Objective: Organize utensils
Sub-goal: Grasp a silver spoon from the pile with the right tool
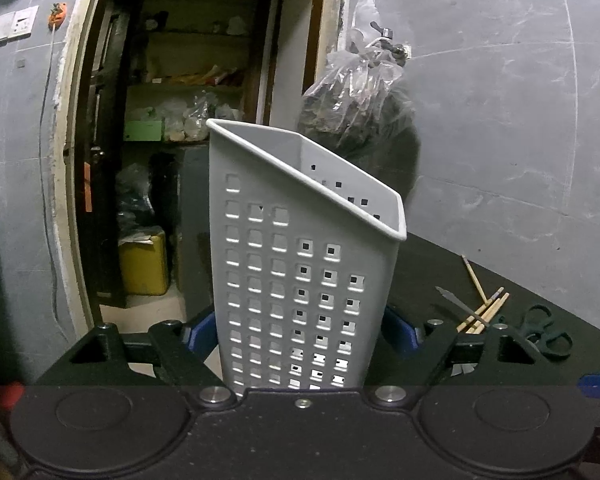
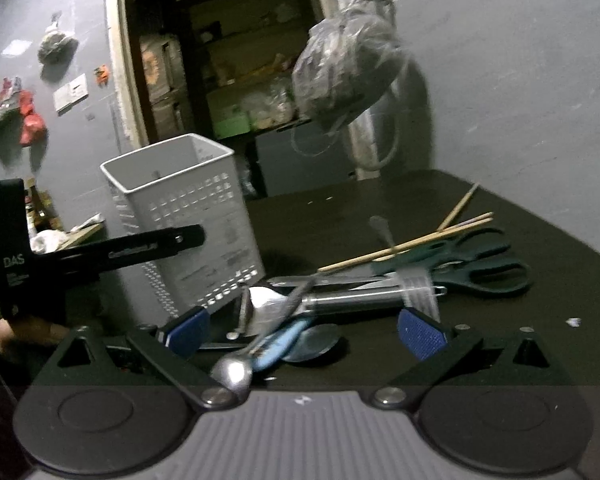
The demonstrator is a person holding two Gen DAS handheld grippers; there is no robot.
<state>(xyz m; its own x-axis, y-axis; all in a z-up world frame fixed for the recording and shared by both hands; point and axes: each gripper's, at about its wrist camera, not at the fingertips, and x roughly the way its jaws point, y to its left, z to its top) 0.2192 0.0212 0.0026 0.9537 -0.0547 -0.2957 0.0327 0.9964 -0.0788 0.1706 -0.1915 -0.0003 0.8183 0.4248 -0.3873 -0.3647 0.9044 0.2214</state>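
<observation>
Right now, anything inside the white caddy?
Nothing visible inside the white caddy: the left wrist view shows only bare perforated inner walls near the rim. Its front wall hides the bottom. The utensil pile lies outside on the table.

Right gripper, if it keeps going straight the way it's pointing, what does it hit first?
Probably the utensil pile: the right gripper is open, with a blue-handled tool and a steel spatula lying right between its fingers. Depth is uncertain.

One readable marking: "DAS"
White letters "DAS" stand on the black body of the left gripper [image 2: 28, 256], left of the bin [image 2: 188, 216]; smaller print below it and along its arm is too blurred to read
</observation>
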